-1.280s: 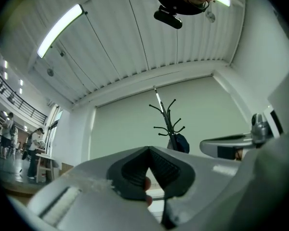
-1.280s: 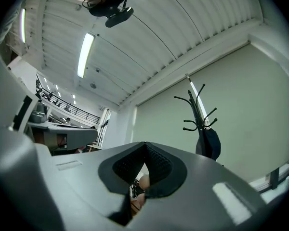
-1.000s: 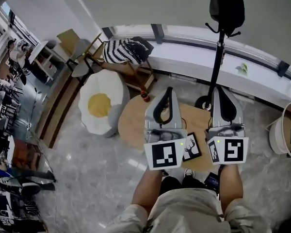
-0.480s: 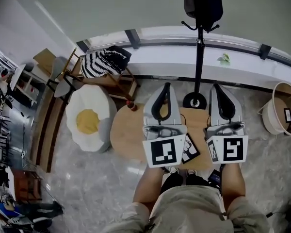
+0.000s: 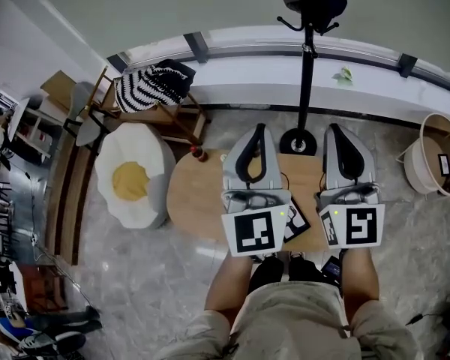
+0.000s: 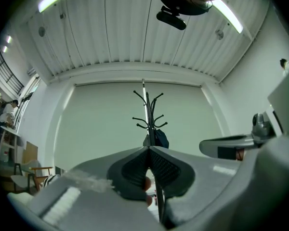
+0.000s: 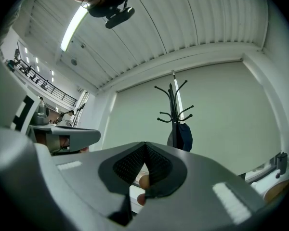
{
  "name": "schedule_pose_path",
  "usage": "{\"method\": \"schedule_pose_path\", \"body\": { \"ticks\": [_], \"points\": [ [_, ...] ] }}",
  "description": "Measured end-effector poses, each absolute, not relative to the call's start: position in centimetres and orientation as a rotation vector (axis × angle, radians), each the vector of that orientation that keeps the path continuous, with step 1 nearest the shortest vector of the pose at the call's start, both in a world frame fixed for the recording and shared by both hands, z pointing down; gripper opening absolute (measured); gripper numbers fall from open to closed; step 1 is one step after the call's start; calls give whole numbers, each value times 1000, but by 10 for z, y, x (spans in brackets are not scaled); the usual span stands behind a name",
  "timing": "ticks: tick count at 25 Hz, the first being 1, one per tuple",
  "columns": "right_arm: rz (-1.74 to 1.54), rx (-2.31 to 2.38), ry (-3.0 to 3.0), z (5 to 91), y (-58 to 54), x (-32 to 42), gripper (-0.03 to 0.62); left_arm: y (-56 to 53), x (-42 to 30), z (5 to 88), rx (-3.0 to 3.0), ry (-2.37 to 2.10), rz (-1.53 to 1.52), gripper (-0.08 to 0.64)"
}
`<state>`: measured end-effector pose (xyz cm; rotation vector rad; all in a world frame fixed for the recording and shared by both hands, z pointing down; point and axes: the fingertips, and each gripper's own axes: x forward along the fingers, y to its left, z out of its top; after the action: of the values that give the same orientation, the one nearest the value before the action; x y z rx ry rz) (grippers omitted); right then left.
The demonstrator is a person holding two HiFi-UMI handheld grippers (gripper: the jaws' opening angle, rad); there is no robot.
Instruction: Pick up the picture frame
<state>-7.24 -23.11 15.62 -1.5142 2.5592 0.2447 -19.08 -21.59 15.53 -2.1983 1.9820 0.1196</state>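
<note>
Grippers (image 5: 258, 128) (image 5: 334, 130) abreast, nearly level, jaws together

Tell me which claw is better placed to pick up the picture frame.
Left, narrowly: the picture frame shows right beside the left claw, with a gap to the right claw. Both are shut and aimed past it.

Worktop (image 5: 195, 201) looks like smooth pale wood, floor (image 5: 150, 276) is glossy marble-ish stone, egg cushion (image 5: 131, 180) soft matt cloth.
</note>
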Motion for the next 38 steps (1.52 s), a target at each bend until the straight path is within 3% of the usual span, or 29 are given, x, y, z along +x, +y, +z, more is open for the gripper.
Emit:
{"method": "schedule_pose_path", "body": {
  "ticks": [38],
  "points": [
    [-390, -1455, 2994, 400, -249, -62, 2, -227, -167, 428, -2539, 2209, -312, 5]
  ]
}}
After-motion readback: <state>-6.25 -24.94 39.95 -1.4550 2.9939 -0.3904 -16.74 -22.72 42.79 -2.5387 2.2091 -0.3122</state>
